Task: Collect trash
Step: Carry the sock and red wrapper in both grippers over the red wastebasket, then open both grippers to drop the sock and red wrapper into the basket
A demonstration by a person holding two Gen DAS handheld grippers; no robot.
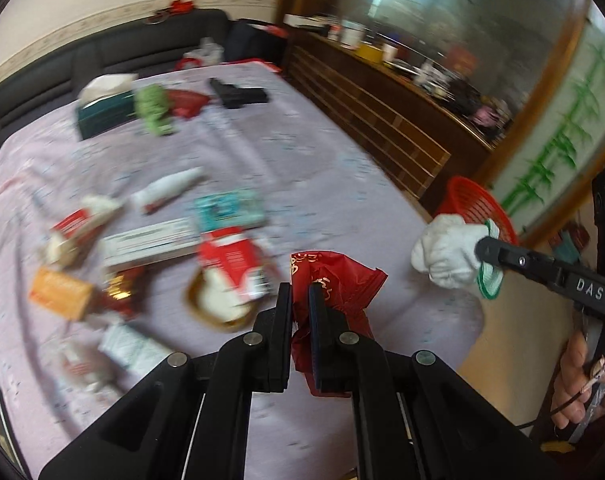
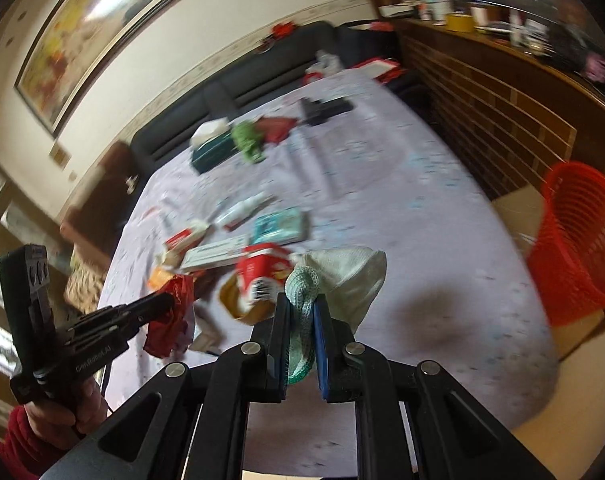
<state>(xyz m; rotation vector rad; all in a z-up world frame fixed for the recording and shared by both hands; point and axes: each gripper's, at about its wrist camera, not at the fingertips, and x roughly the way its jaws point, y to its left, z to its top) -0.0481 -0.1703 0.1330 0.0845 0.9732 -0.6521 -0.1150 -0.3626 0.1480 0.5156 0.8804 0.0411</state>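
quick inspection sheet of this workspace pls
surface: bed sheet, lilac, patterned
job's things: red wrapper and white glove both lifted; red basket on the floor right of the bed
clutter: boxes and packets heaped mid-bed; tissue box farther back
grippers: left gripper shut on wrapper; right gripper shut on glove cuff
cables: thin cord by right hand
surroundings: sofa, wooden cabinet, framed picture
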